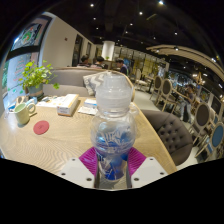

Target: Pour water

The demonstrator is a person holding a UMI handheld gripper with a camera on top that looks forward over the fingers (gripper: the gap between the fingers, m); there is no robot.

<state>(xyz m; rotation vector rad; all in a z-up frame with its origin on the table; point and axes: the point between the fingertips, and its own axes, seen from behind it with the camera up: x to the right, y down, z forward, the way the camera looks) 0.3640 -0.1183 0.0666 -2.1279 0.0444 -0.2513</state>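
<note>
Fingers of my gripper [112, 165] clamp a clear plastic water bottle [113, 120] upright, cap on (blue label visible), above the wooden table's [60, 135] near edge. Far left I see a potted plant [36, 76], red coaster [41, 127] and tissue box [67, 105].

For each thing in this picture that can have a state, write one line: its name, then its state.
Water bottle: upright, cap on, partly filled, between the fingers.
Gripper: shut on the water bottle, pads pressing its lower part.
Mug: upright on the table.
Tissue box: lying flat on the table.
Coaster: flat, nothing on it.
</note>
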